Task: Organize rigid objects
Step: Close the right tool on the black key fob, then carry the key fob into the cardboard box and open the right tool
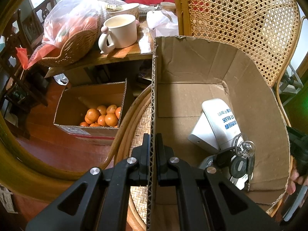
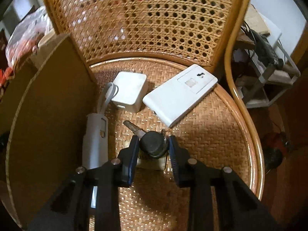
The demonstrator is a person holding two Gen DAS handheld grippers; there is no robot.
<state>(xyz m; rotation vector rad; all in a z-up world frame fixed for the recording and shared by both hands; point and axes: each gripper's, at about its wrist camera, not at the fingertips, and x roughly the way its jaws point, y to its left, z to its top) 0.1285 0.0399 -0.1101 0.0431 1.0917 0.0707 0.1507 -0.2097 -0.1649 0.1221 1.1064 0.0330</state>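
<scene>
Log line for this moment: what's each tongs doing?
left tongs: shut on cardboard box wall | right tongs: straddling black key on wicker seat, grip unconfirmed

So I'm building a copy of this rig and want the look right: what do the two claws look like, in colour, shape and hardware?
Both are matte black plastic with angular linkage arms that have triangular cut-outs, joined by round silver pivot bolts. The left claw has plain black flat fingers. The right claw has fingers faced with dark blue ribbed pads. No cables or markings show. A bare fingertip peeks in at the left view's edge.
</scene>
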